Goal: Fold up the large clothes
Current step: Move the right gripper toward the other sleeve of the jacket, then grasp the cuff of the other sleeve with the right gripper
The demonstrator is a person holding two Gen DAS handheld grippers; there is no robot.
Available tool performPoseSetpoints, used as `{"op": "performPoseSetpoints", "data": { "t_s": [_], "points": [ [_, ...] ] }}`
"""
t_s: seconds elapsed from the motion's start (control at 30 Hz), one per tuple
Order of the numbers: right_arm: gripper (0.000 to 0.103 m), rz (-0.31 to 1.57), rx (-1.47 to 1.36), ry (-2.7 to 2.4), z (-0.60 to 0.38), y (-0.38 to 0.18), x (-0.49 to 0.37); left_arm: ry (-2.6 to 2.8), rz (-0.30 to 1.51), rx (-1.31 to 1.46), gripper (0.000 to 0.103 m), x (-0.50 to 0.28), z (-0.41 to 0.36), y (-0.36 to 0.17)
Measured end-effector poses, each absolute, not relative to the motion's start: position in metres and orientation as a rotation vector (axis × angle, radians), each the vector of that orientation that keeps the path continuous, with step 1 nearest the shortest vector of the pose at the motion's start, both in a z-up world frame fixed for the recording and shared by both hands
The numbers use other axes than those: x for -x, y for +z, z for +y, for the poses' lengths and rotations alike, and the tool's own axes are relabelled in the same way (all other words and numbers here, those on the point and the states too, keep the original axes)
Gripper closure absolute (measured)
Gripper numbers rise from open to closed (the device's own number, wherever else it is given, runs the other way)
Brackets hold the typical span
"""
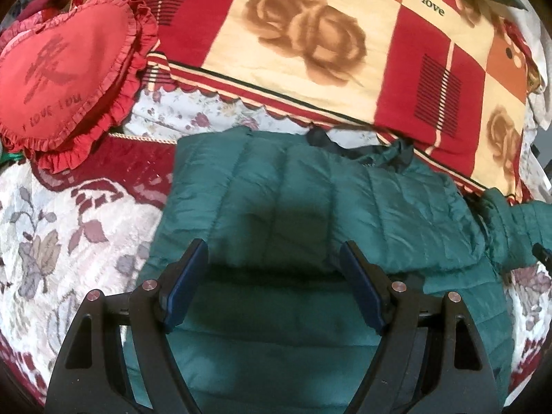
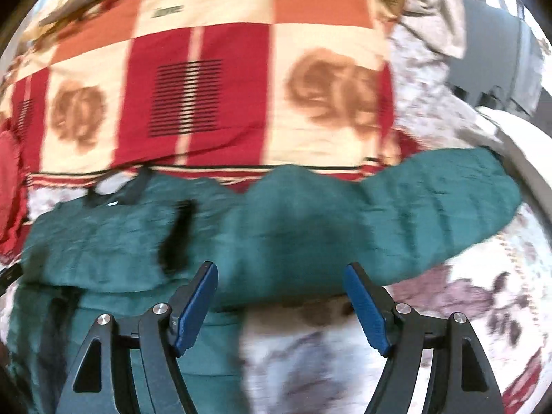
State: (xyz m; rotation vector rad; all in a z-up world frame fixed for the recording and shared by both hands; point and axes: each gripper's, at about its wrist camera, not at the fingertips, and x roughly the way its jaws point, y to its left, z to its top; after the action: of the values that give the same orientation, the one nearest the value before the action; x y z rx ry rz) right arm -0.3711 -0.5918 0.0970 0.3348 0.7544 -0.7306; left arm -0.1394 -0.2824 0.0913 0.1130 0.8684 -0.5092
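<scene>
A green quilted puffer jacket (image 1: pixel 310 200) lies flat on a floral bedspread (image 1: pixel 69 227). One sleeve is folded across its body in the left wrist view. My left gripper (image 1: pixel 274 252) hovers open over the folded part, holding nothing. In the right wrist view the jacket (image 2: pixel 120 234) lies at left, and its other sleeve (image 2: pixel 396 207) stretches out to the right. My right gripper (image 2: pixel 283 272) is open and empty just above that sleeve's near edge. The right view is blurred.
A red and cream quilt with rose prints (image 1: pixel 310 41) lies bunched behind the jacket, also in the right wrist view (image 2: pixel 207 86). A red heart-shaped ruffled pillow (image 1: pixel 65 69) sits at the far left. The bed's right edge (image 2: pixel 528 179) curves close to the sleeve end.
</scene>
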Motion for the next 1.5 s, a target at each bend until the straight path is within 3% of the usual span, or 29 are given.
{"op": "performPoseSetpoints", "data": {
  "t_s": [0.53,0.77,1.2,1.5],
  "points": [
    [0.027,0.742,-0.422,-0.998,-0.707,0.092,0.443,-0.513,0.919,-0.105,0.024,0.14,-0.285,0.075],
    [0.022,0.681,-0.457,-1.072,-0.74,0.1,0.461,-0.501,0.934,-0.097,0.024,0.139,-0.278,0.069],
    [0.022,0.487,-0.724,-1.126,-0.8,0.103,0.494,-0.532,0.95,-0.085,0.024,0.143,-0.28,0.069],
    [0.022,0.455,-0.791,-1.142,-0.82,0.097,0.496,-0.551,0.956,-0.092,0.024,0.147,-0.286,0.064]
  ]
}}
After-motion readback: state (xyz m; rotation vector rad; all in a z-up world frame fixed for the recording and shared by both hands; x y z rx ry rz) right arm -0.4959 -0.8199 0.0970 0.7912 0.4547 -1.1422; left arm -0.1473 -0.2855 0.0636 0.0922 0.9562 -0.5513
